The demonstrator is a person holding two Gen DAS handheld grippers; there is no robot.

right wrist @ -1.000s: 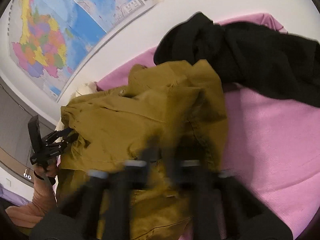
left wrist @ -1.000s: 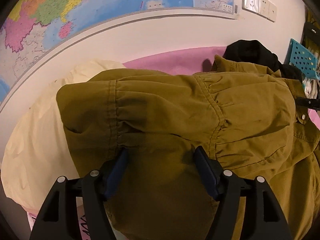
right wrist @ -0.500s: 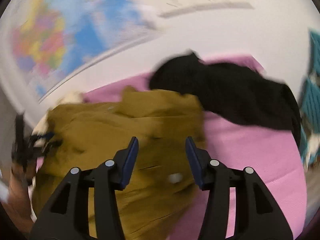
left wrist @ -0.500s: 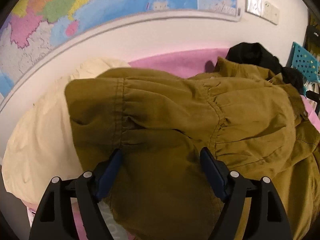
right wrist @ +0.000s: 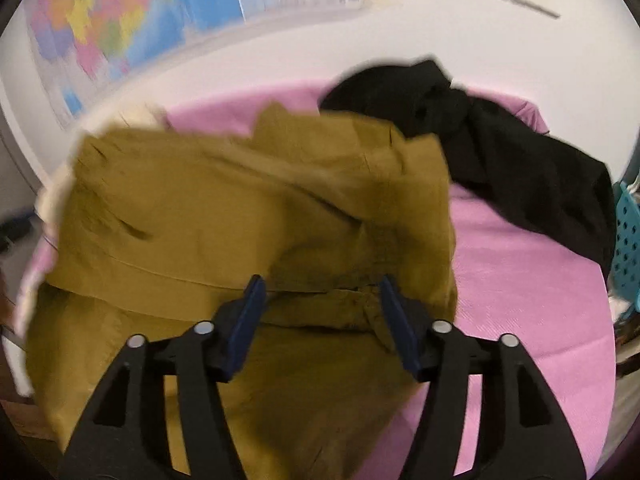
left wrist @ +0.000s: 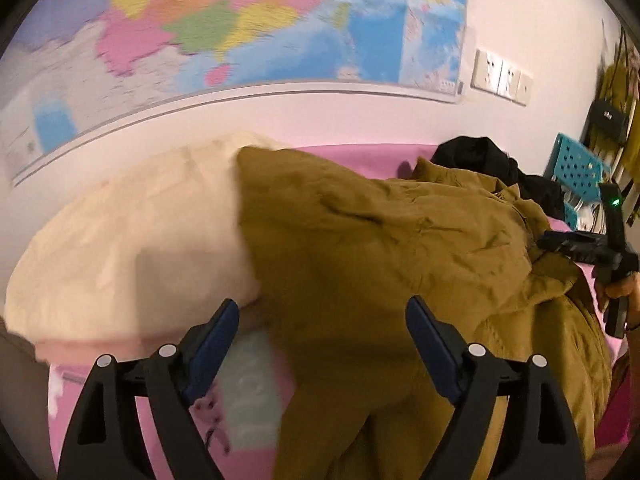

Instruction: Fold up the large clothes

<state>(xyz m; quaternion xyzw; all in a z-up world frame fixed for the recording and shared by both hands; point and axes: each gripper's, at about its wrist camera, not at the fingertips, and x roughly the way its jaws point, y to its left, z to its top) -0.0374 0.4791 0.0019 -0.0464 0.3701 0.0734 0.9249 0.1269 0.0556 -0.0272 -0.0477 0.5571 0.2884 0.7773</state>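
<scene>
Spread across a bed under a pink sheet (right wrist: 520,300), against a white wall hung with a large coloured map (left wrist: 240,20). Heaped over the sheet's middle and left part, an olive-brown jacket (right wrist: 224,216), rumpled and partly doubled over itself, its near edge hanging toward the cameras and its far edge touching a black garment (right wrist: 500,152). Bunched at the sheet's far right corner, that black garment, trailing down along the right side toward a teal perforated basket (left wrist: 578,168). Lying left of the jacket in the left wrist view, a cream pillow (left wrist: 132,240), its right end tucked under the olive cloth.

Held wide apart and gripping nothing, the left tongs (left wrist: 322,320), blue-padded fingers (left wrist: 216,336) straddling the jacket's near hem without touching it, one finger over the pillow's lower edge, the other over olive cloth. Spread likewise and empty, the right tongs (right wrist: 322,304), poised just above the folded right portion of the jacket, no fabric between the pads. Seen also from the left wrist camera at the far right, the same right tool as a black frame with a green light, gripped by a bare hand (left wrist: 618,288) beside the jacket's right edge.

Fixed to the wall right of the map, a white socket panel (left wrist: 502,78). Heavy motion blur over the map and the jacket's left side in both views.
</scene>
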